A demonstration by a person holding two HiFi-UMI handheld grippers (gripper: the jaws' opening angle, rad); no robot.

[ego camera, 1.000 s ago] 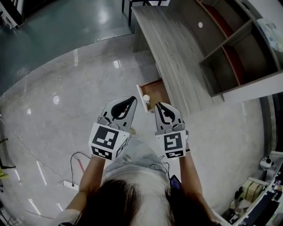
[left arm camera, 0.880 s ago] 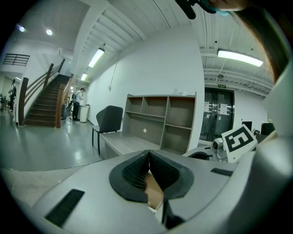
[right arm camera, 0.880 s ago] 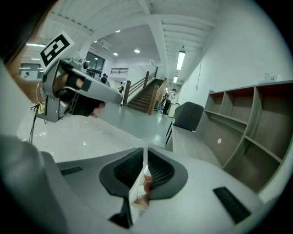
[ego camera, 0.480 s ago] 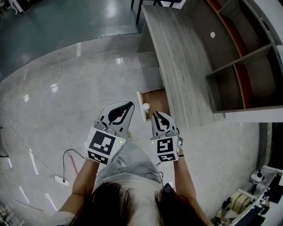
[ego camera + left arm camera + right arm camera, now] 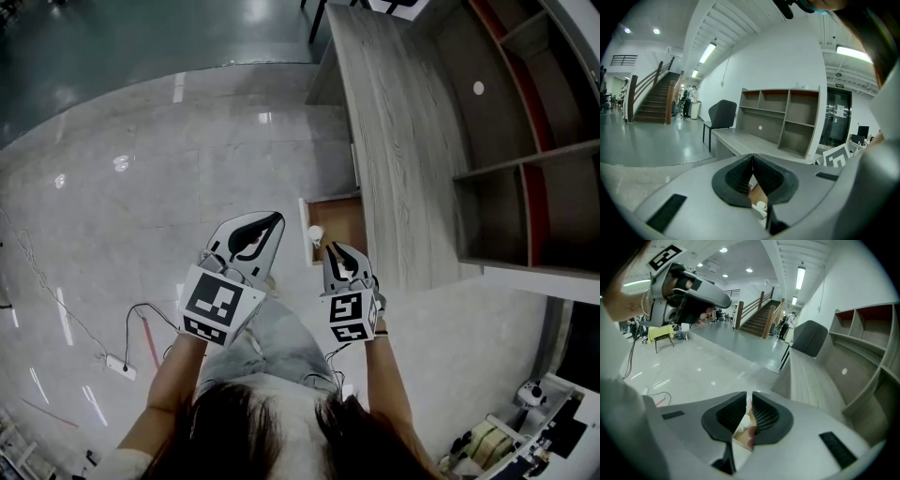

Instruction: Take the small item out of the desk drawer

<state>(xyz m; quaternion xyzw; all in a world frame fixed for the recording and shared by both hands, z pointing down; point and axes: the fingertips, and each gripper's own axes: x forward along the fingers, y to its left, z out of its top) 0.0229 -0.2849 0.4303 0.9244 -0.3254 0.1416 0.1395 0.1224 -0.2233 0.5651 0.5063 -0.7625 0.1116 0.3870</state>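
A small white item [image 5: 316,232] lies at the front of the open wooden drawer [image 5: 343,216], which is pulled out of the grey desk [image 5: 394,150]. My left gripper [image 5: 275,218] hovers to the left of the drawer front, shut and empty. The right gripper [image 5: 335,247] hangs just below the drawer front, near the item, also shut with nothing in it. In the left gripper view the item [image 5: 761,205] shows below the meeting jaws of the left gripper [image 5: 753,157]. Below the tips of the right gripper [image 5: 749,393], the item [image 5: 744,420] and the brown drawer show.
An open shelf unit [image 5: 525,141] stands on the desk's far side. A dark chair [image 5: 721,115] stands at the desk's far end. A cable and power strip [image 5: 117,364] lie on the glossy floor at the left. Stairs [image 5: 651,98] rise in the distance.
The view has swung, so the desk and drawer sit further right and lower. Both grippers stay shut and keep about the same place beside the drawer front.
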